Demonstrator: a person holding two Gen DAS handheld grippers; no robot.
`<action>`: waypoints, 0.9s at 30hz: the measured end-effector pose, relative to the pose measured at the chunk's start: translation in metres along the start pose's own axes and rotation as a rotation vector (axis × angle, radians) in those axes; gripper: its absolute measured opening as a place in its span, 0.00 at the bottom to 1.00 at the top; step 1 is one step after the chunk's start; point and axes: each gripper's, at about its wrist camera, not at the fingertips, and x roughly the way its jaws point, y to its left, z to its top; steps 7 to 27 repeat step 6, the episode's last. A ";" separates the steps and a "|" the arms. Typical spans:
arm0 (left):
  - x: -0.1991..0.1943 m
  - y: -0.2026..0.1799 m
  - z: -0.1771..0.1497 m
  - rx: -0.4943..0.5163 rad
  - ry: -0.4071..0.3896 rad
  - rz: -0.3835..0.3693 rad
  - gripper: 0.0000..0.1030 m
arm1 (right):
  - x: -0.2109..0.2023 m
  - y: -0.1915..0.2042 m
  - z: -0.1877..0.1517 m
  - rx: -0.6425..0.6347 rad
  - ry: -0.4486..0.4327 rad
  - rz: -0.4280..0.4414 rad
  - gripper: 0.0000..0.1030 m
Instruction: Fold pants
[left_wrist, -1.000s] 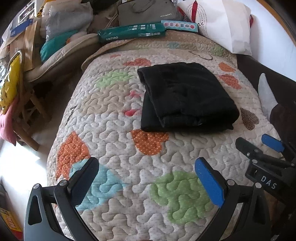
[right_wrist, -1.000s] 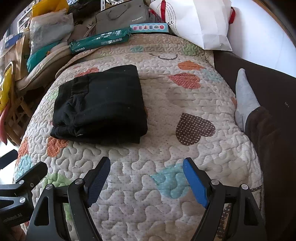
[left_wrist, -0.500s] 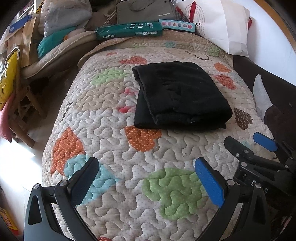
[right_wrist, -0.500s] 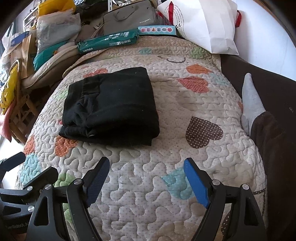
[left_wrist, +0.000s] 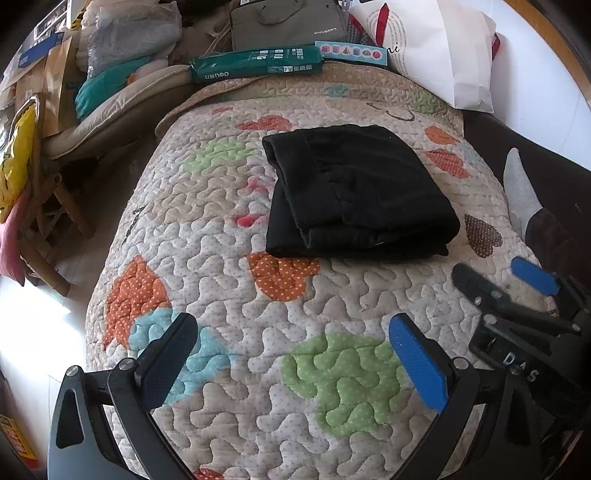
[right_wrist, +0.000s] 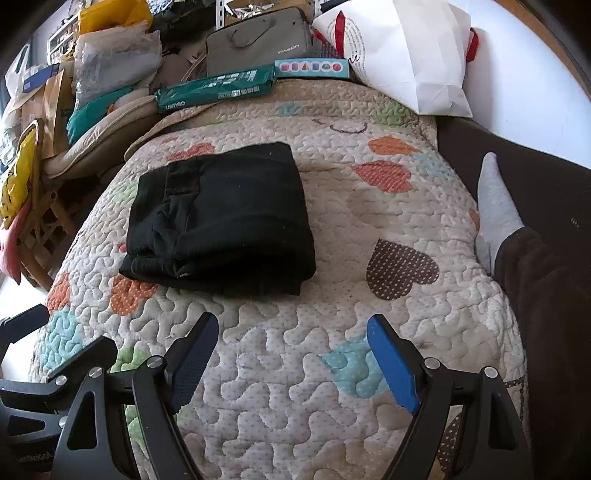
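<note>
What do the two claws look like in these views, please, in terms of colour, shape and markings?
Both are alike. The left claw and the right claw each have black angular frames with triangular cut-outs and silver screw heads. Each has two flat, elongated fingers; one pad is bright blue and textured, the opposite one looks dark. White lettering marks the right claw's body, only partly readable.

Folded black pants (left_wrist: 354, 192): inner layers hidden under top fold; bed quilt (left_wrist: 229, 295) beneath them covered. Quilt near edge cut off by bottom frame edge in both wrist views. Person's leg (right_wrist: 546, 295) cut by right frame edge; only grey sock (right_wrist: 495, 206) and dark trouser leg show. Right gripper (left_wrist: 506, 280) partly cut at right edge of left wrist view. White bag (right_wrist: 410, 55) top cropped. Green package (right_wrist: 218, 86) small print too small to read.
</note>
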 end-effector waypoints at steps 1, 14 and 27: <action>0.000 0.000 0.000 0.002 0.002 0.001 1.00 | -0.002 0.000 0.001 -0.001 -0.012 -0.010 0.84; 0.003 0.000 0.001 -0.002 0.010 0.005 1.00 | -0.005 -0.004 0.003 -0.001 -0.030 -0.043 0.85; 0.003 0.000 0.001 -0.002 0.010 0.005 1.00 | -0.005 -0.004 0.003 -0.001 -0.030 -0.043 0.85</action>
